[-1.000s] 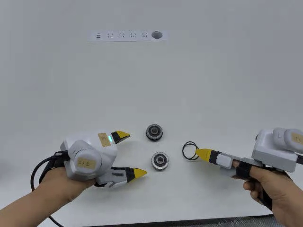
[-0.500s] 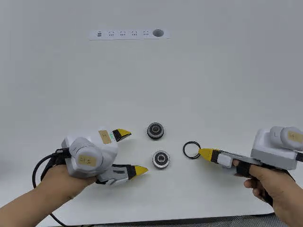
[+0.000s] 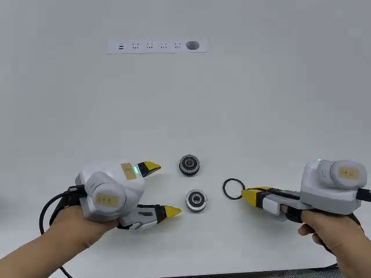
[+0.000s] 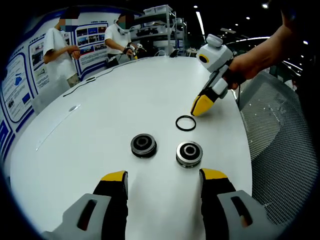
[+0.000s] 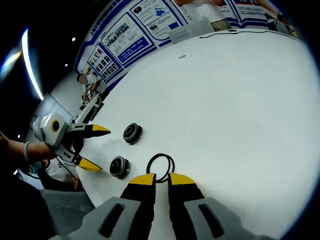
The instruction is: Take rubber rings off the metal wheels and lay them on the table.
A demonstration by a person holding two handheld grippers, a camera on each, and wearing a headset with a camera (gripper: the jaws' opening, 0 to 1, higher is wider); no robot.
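Gleaming white table (image 3: 243,116), rubber ring (image 3: 233,187), wall posters (image 5: 127,42)

In the head view a black cable (image 3: 42,213) runs off the bottom edge. Whether the metal wheels (image 3: 196,200) are bare is too small to tell. Wall posters (image 4: 95,40) are unreadable.

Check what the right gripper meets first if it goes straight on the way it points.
The rubber ring, lying flat on the table right ahead of the right gripper and its closed jaws. In the right gripper view it sits dead in line. Whether the tips touch it is unclear.
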